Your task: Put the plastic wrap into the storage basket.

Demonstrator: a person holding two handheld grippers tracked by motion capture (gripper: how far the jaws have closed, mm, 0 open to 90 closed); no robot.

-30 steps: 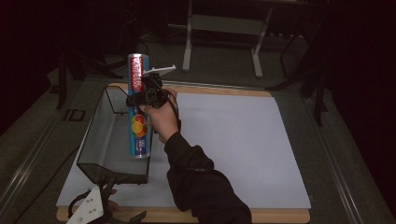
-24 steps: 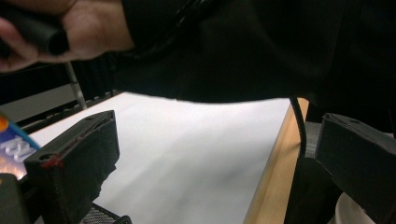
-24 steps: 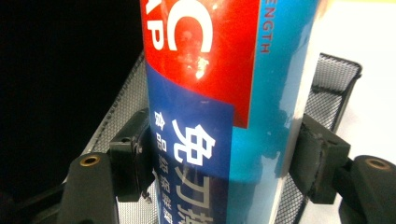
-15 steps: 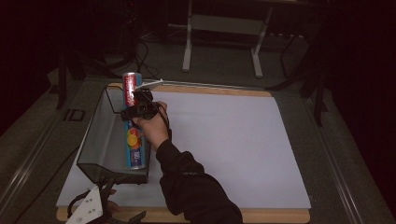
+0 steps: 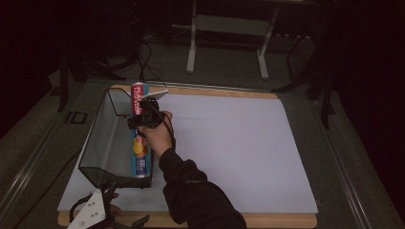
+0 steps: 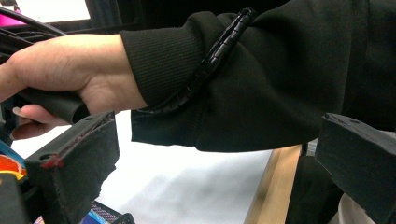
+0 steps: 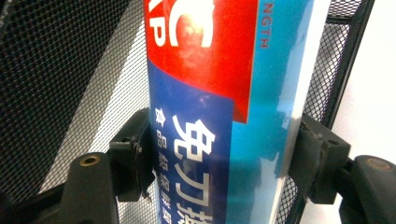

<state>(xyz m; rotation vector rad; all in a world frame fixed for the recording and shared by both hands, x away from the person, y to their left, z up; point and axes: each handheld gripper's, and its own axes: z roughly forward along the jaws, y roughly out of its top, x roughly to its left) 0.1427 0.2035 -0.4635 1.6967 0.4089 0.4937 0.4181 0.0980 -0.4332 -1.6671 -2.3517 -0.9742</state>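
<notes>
Your right gripper [image 7: 224, 158] fingers pinch the wrap box [image 7: 219, 93] mid-length over the mesh basket [image 5: 102, 143]: light, stiff, slick cardboard, so hold flat sides. Left gripper [image 6: 224, 177] fingers spread, empty.

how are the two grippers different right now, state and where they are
The right gripper is shut on the long box, jaws pressed on both its sides; the left gripper is open, gripping nothing. The right one reaches into the mesh basket; the left one sits at the table's near edge. Both have black jaws.

High cam overhead; gripper cams close-up.
</notes>
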